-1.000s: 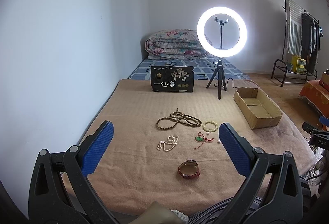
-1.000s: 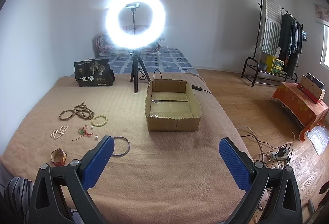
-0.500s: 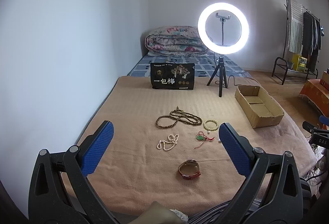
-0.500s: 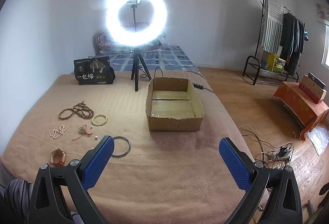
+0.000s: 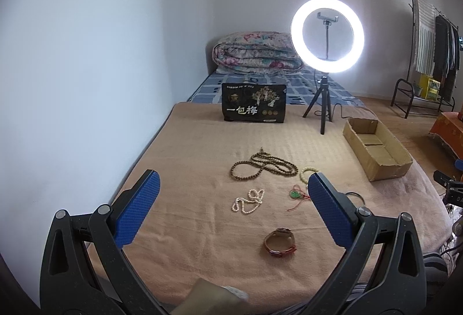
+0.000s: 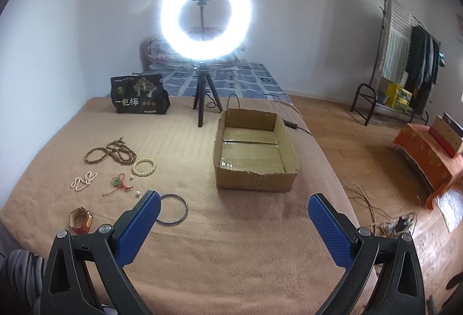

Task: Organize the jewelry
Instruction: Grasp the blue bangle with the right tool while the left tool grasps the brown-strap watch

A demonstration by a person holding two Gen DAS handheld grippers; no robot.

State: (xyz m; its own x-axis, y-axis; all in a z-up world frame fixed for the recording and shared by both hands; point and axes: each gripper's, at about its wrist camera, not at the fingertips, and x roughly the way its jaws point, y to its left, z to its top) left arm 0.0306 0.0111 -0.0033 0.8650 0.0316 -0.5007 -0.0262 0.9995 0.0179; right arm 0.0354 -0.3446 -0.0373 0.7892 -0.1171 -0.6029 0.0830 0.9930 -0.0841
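Jewelry lies on a tan blanket (image 5: 202, 141): a brown bead necklace (image 5: 262, 164), a pearl strand (image 5: 248, 201), a pale bead bracelet (image 5: 308, 172), a green pendant on red cord (image 5: 295, 195), a red watch (image 5: 280, 242) and a dark bangle (image 6: 171, 209). An open cardboard box (image 6: 254, 150) stands to the right, empty. My left gripper (image 5: 233, 208) is open and empty, held above the near edge over the watch. My right gripper (image 6: 234, 231) is open and empty, in front of the box; its left finger (image 6: 139, 225) overlaps the bangle.
A lit ring light on a tripod (image 5: 327, 34) and a black bag with Chinese writing (image 5: 254, 106) stand at the far side. A folded quilt (image 5: 254, 53) lies behind. A clothes rack (image 6: 405, 54), cables (image 6: 385, 222) and wood floor are to the right.
Both views have shifted slightly; the right gripper has edged toward the box. Both grippers stay open, and no jewelry has moved.
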